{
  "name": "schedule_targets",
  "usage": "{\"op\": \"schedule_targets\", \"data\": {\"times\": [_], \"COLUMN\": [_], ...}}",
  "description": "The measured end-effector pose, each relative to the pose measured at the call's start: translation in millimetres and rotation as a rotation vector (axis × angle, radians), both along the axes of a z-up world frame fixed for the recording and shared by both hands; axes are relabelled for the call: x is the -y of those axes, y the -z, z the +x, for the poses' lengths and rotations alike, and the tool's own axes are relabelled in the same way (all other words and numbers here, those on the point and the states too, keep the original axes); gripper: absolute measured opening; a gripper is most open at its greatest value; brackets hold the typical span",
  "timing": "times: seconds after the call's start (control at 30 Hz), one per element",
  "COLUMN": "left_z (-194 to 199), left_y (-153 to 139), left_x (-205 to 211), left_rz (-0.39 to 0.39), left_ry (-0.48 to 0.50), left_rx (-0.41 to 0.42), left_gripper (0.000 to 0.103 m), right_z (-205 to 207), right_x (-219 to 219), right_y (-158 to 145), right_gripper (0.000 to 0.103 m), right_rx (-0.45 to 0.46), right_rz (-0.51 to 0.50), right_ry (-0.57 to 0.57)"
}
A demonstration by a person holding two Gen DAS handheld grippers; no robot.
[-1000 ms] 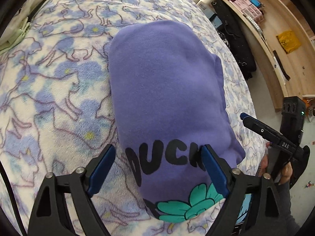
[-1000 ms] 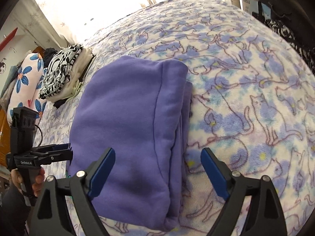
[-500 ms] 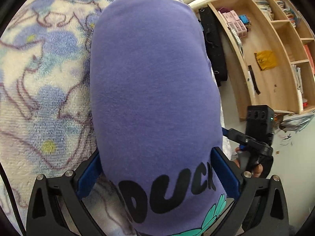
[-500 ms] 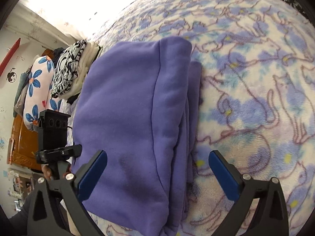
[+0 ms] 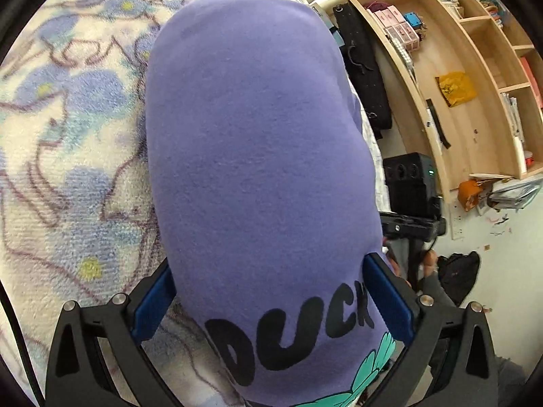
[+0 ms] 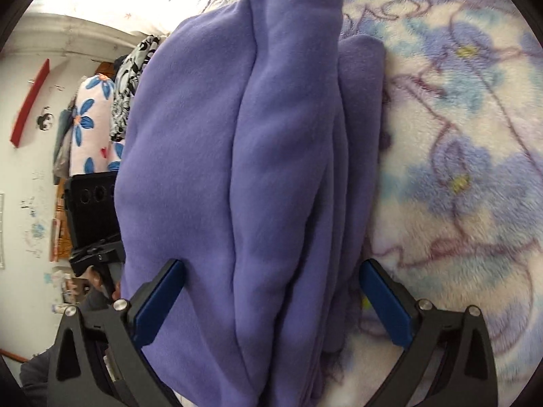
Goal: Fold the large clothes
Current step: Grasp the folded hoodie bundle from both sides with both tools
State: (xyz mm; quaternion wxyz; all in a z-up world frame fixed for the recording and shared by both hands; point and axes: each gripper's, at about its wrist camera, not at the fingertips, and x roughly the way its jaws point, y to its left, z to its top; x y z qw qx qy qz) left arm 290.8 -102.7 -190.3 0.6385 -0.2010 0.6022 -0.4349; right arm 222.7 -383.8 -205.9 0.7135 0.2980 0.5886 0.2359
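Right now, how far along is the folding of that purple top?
Mostly done: the purple fleece sweatshirt already lies as a compact, layered bundle on the cat-print blanket. In hand: the left gripper and right gripper both straddle its ends, jaws wide open, not yet clamped. Left, probably: grip it and move it, perhaps to the folded stack behind.

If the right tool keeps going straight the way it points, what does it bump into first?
Most likely the folded purple sweatshirt. The right tool is open, with the bundle already lying between its fingers.
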Motion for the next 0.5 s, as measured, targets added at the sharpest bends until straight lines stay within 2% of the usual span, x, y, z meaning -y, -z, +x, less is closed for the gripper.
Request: {"op": "schedule_targets", "data": {"times": [0.13, 0.27, 0.4, 0.5], "left_z": [5, 9, 9, 4], "left_y": [9, 12, 5, -11], "left_x": [3, 11, 22, 32], "left_rz": [-0.052, -0.059, -0.002, 0.082], "left_ry": [0.01, 0.006, -0.002, -0.02], "left_rx": [-0.026, -0.037, -0.024, 0.043], "left_gripper": [0.103, 0.103, 0.103, 0.101], "right_z": [8, 16, 17, 8], "right_x": [-2, -14, -19, -13], "right_y": [3, 5, 1, -6], "right_gripper": [0.103, 0.103, 0.101, 0.086], "right_rx": [0.042, 0.075, 0.106, 0.138], "right_rz": [0.041, 0.052, 0.028, 0.022], "right_ry": [0.004, 0.007, 0.017, 0.046]}}
